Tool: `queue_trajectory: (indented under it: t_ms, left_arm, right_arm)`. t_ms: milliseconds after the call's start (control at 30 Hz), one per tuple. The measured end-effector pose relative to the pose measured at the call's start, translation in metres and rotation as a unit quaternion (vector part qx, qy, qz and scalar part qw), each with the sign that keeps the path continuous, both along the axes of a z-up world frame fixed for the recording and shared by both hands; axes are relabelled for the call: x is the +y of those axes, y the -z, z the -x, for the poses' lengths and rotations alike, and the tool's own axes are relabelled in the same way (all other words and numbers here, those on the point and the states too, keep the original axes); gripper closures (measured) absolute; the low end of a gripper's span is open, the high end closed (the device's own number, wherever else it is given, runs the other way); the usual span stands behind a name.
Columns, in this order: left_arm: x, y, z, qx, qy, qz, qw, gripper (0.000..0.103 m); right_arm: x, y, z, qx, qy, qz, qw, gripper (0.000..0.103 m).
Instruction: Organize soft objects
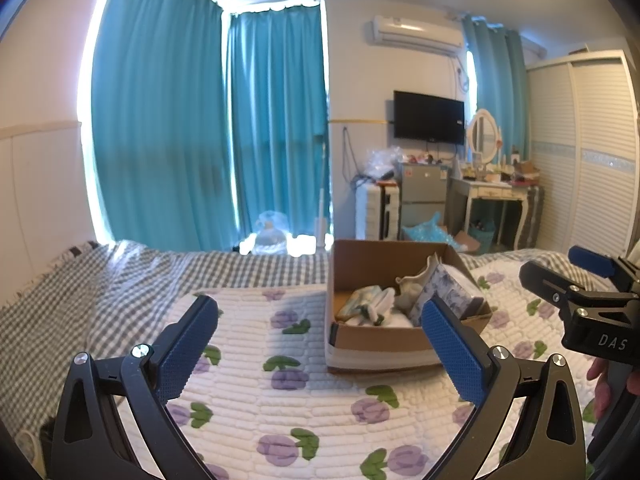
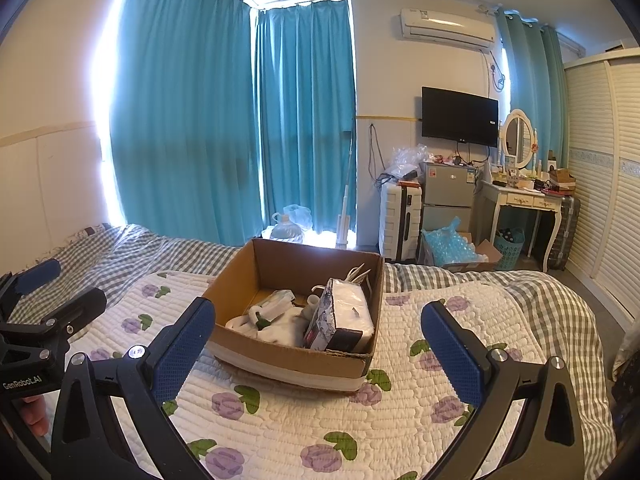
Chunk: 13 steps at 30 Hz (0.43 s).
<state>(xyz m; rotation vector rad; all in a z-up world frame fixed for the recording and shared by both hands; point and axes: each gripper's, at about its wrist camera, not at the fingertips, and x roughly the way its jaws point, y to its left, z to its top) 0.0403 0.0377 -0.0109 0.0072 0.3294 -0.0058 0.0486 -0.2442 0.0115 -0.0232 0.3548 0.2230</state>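
Left gripper (image 1: 320, 344) agape; cardboard box (image 2: 296, 356) corner-on.

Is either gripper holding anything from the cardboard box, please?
No, both the left gripper and right gripper have open, empty jaws short of the cardboard box.

Both wrist views look forward and slightly down over the bed (image 1: 280, 380) from near its surface, side by side. The left view sits left of the box (image 1: 384, 344), the right view faces it (image 2: 288, 356). Both share box, curtains, far wall.
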Motion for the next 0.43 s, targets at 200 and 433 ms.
queue_trajectory:
  t_ms: [200,433]
  left_arm:
    - [0.0005,0.0008,0.0003,-0.001,0.0,-0.001,1.0,0.0]
    - [0.0016,0.0011,-0.0005,0.0,-0.001,-0.004,1.0,0.0]
  right_arm:
    - [0.0001,0.0,0.0001,0.001,0.0,0.0,1.0,0.0]
    - [-0.0004,0.0014,-0.0007,0.004,0.0,-0.002,1.0,0.0]
